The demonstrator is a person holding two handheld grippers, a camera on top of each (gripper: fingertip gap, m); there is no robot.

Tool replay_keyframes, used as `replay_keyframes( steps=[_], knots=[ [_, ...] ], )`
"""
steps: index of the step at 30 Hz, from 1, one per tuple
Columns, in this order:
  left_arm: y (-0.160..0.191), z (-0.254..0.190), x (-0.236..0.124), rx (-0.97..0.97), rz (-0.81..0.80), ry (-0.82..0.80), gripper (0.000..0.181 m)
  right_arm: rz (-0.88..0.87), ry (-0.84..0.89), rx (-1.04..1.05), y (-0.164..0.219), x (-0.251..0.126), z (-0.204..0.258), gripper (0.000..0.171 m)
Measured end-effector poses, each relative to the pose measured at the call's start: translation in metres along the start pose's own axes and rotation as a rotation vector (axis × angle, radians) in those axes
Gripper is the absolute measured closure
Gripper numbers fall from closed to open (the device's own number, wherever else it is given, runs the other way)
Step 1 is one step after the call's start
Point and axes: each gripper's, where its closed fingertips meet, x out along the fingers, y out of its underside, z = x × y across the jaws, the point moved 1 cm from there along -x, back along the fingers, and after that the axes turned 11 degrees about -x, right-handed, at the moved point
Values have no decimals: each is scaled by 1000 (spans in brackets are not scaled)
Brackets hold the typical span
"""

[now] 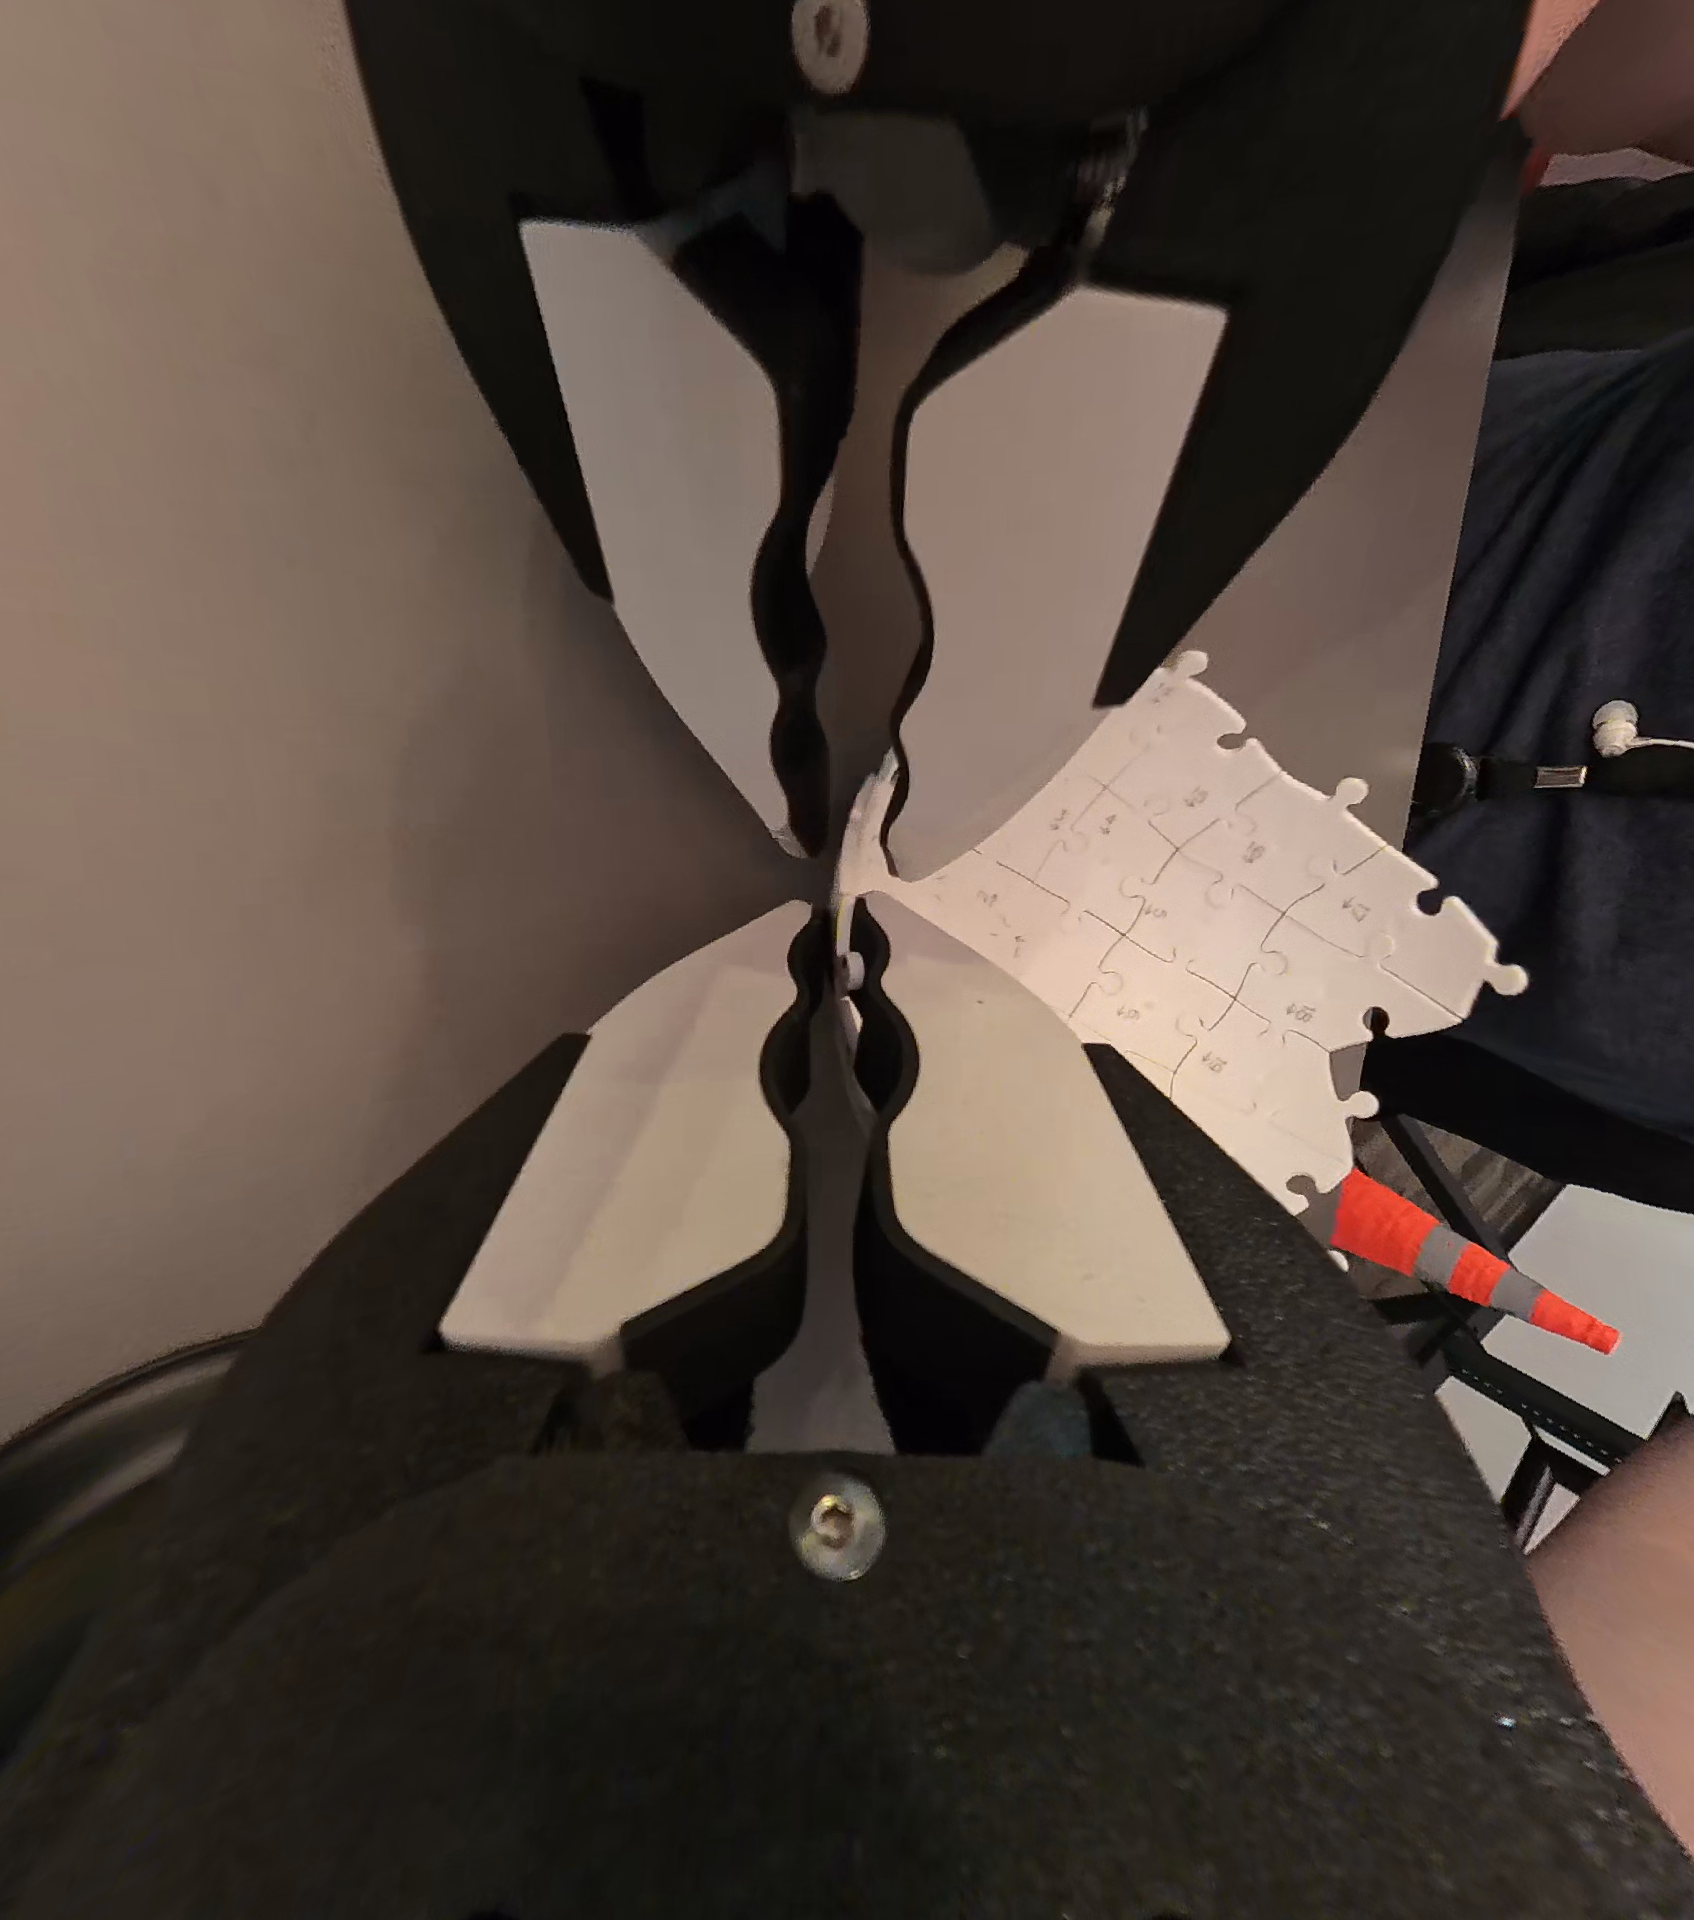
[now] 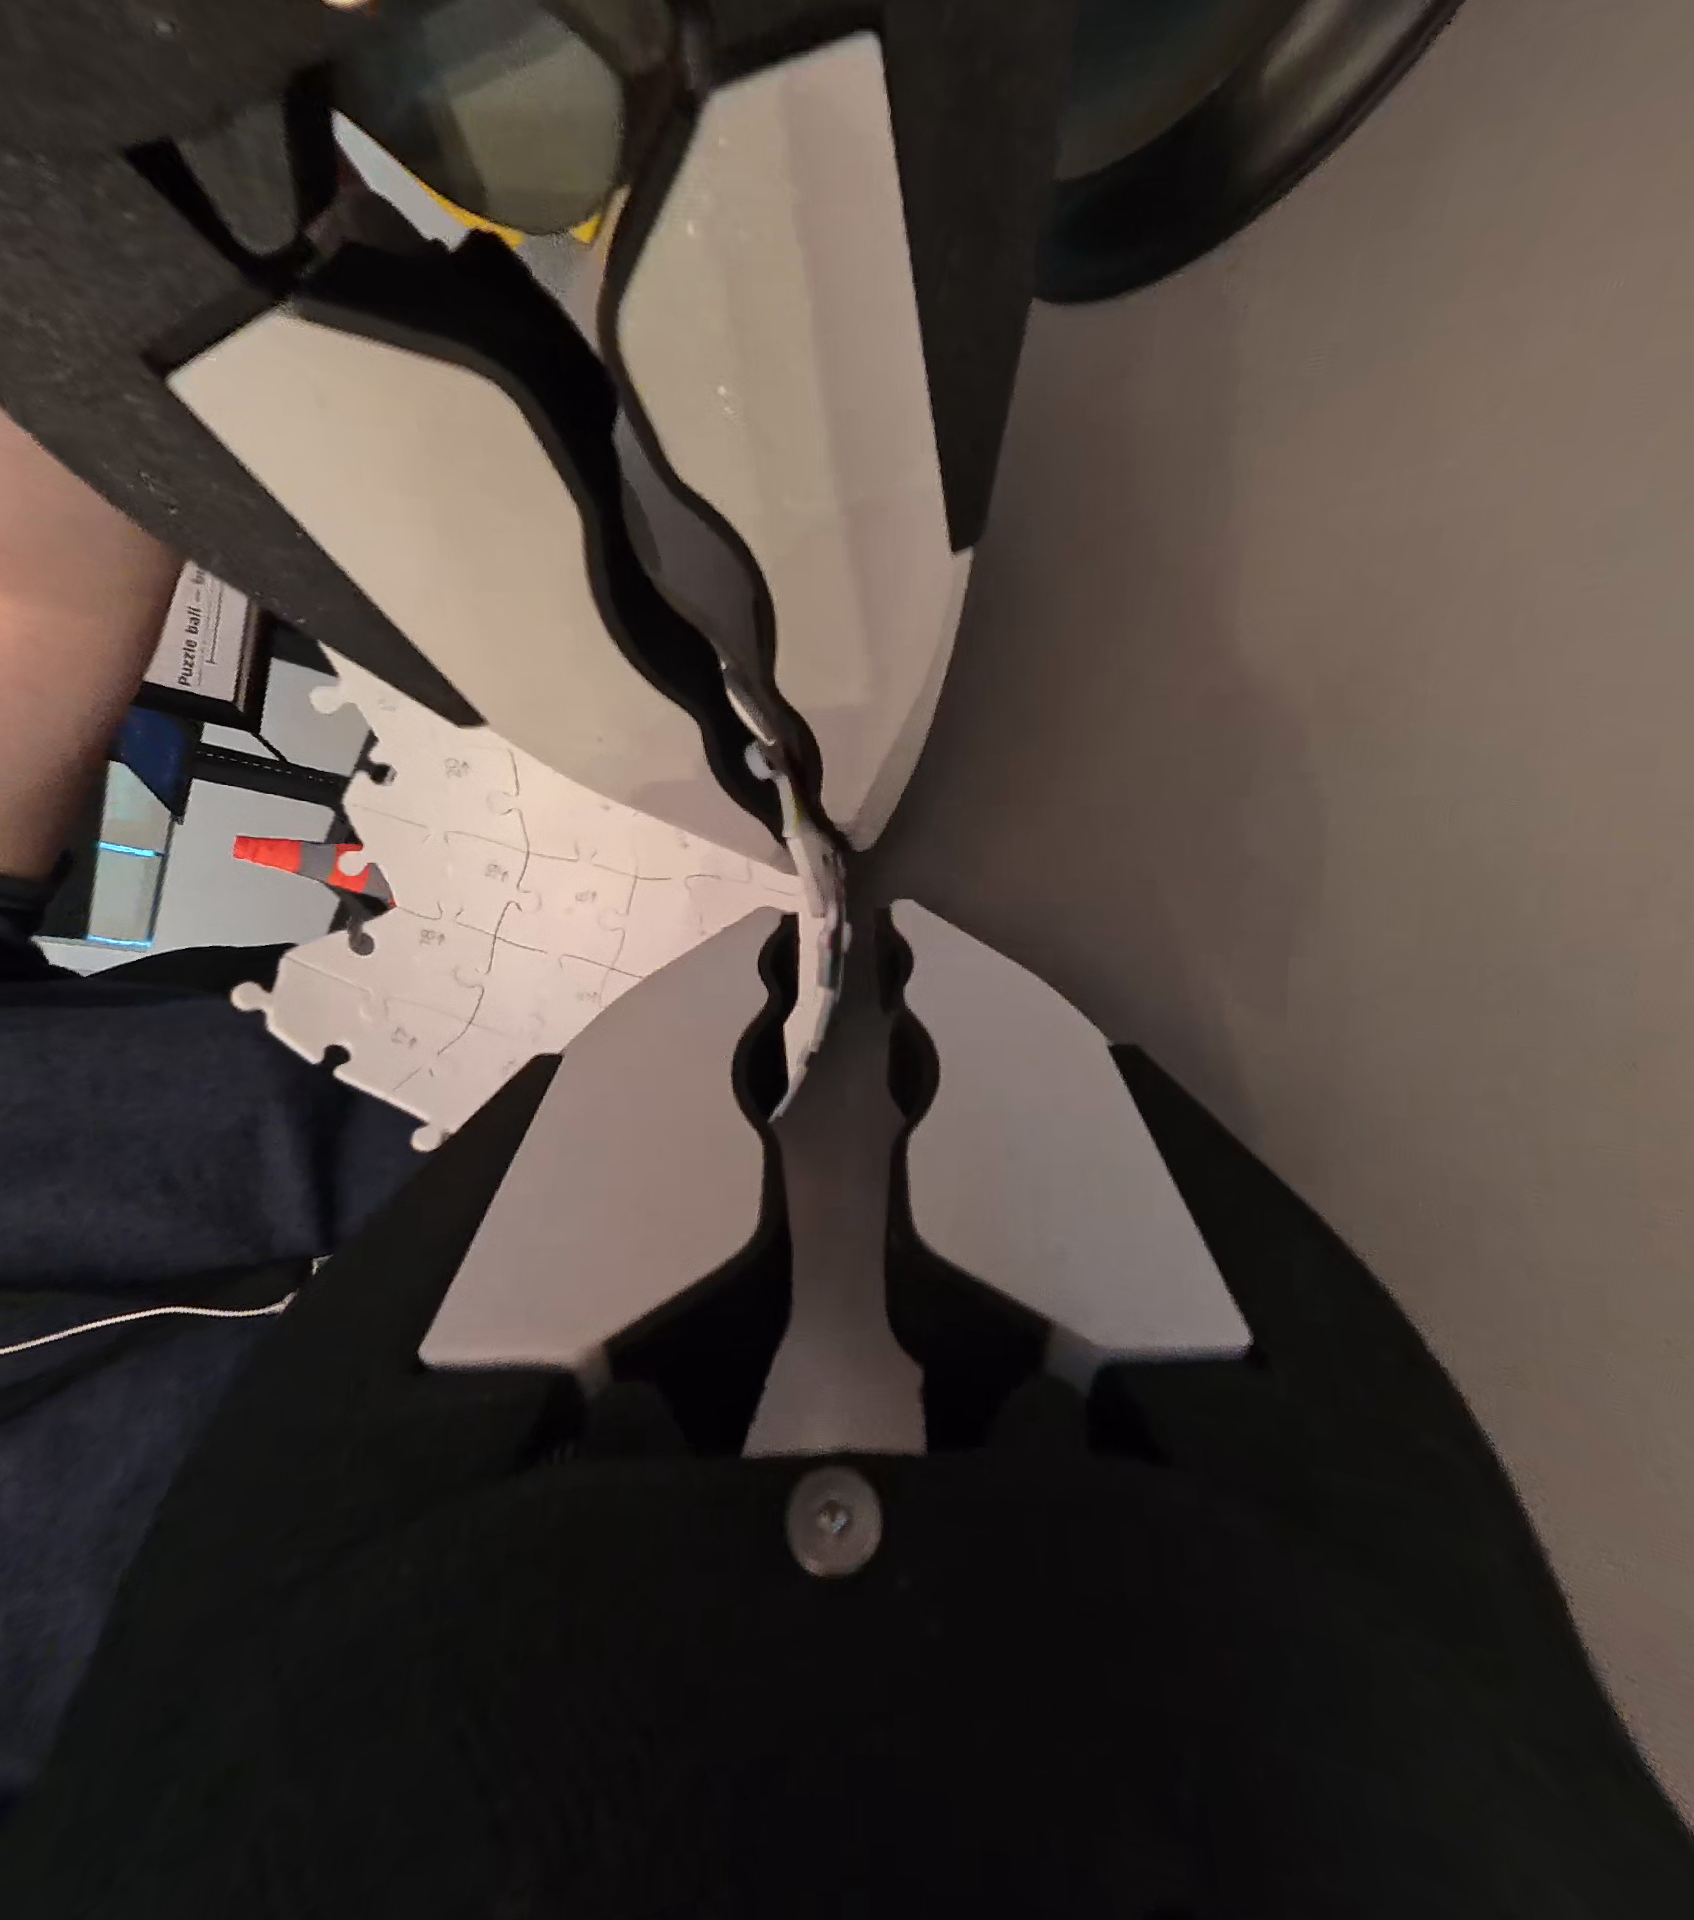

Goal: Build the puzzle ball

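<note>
- The curved white sheet of joined plastic puzzle pieces point(image 1: 1227, 914) hangs in the air between the two tools, which meet tip to tip; its bare inner side shows.
- The left tool point(image 1: 848, 971), black with white finger faces, is closed tight on the sheet's edge.
- The right tool point(image 2: 827, 997) has its fingers slightly parted, the sheet's edge point(image 2: 817, 966) lying between them; whether it grips is unclear.
- An orange-and-grey striped cone point(image 1: 1466, 1273) sits beyond the sheet.
- A grey wall point(image 1: 199, 520) is behind.
</note>
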Motion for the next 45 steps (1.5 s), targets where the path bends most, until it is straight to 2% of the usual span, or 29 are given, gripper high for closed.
replay_keyframes(
  steps=[11,21,27,33,38,41,45],
  knots=[
    [-1,-2,-1,15,-3,-2,178,29,-37,23,5,3,3,164],
    [-2,-1,-1,13,-5,-10,178,40,0,39,5,2,1,167],
    [-1,0,-4,7,-4,-25,178,23,62,57,3,3,0,167],
    [3,2,-3,-26,11,-30,178,-25,-6,108,1,8,0,167],
    [4,3,-6,-39,-5,-27,178,-34,9,85,-3,8,-1,166],
    [3,1,-4,-36,-3,-13,178,-67,-18,82,-8,8,1,158],
    [1,0,-2,-33,-1,-9,179,-27,7,47,-5,7,1,160]
  ],
)
